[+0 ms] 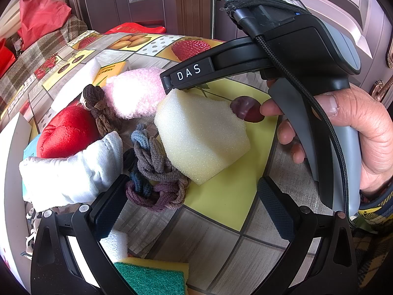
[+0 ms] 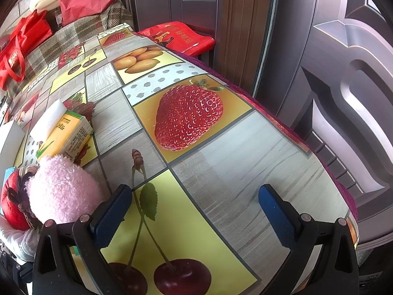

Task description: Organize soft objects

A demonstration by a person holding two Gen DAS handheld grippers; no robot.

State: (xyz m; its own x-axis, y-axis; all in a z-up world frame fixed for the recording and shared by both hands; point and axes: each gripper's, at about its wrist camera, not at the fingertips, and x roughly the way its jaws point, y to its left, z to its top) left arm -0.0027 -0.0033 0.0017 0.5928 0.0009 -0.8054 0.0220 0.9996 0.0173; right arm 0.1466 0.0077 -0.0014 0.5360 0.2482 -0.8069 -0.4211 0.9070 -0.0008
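Pale yellow foam sponge block (image 1: 201, 135) is resting on the fruit-print surface (image 1: 221, 221) beside the right gripper (image 1: 169, 83); both grippers, left gripper (image 1: 194, 209) included, are gaping empty.

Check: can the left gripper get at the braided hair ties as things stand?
Probably yes. The left gripper is open, and the hair ties lie just ahead by its left finger with nothing on top. The yellow sponge and white cloth crowd both sides.

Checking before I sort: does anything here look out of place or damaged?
Nothing looks spilled or torn. The knotted hair ties lie in a tangle against the foam block, and a boxy yellow pack sits among the soft things.
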